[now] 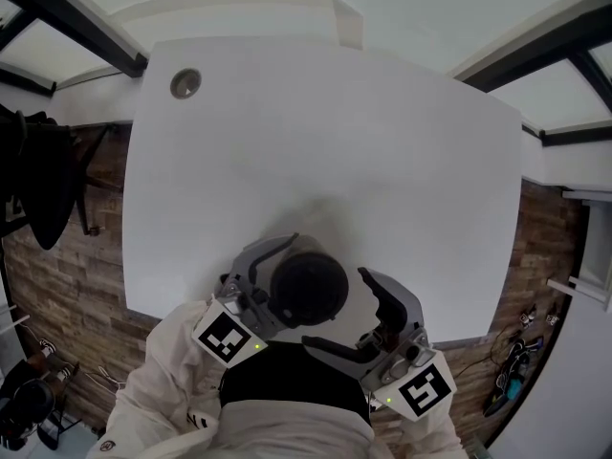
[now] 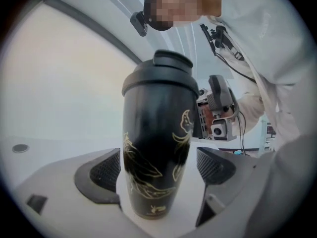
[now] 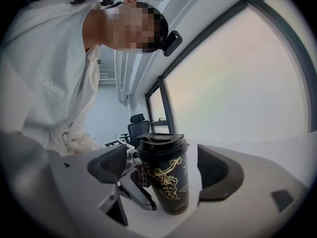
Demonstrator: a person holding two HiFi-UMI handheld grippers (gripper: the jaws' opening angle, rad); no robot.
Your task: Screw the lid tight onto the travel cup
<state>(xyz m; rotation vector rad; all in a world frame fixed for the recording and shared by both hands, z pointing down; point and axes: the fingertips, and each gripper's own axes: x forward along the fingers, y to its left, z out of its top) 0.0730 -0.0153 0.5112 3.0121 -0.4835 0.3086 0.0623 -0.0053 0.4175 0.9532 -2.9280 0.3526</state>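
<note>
Left tool (image 2: 159, 167) and right tool (image 3: 162, 165) wide-jawed around lidded travel cup (image 1: 309, 288) on white table (image 1: 316, 132) over brick-patterned floor (image 1: 57, 266)

Bright, even daylight through large windows (image 3: 237, 78) — blown out to pale glare in both gripper views. Faint soft shadow on the white worktop (image 1: 316, 142). Heavy fisheye bending, dark vignetted corners; close jaws blurred, travel cup (image 2: 156, 148) slightly soft.

The person is holding both tools low and close in front of the torso, angling them inward toward each other. The left tool (image 1: 293, 285) is pointing nearly level, its jaws standing wide apart. The right tool (image 1: 335, 309) is also lying nearly level, jaws spread open, pads (image 3: 110, 163) pressing nothing. White sleeves (image 1: 158, 376) are trailing behind them
</note>
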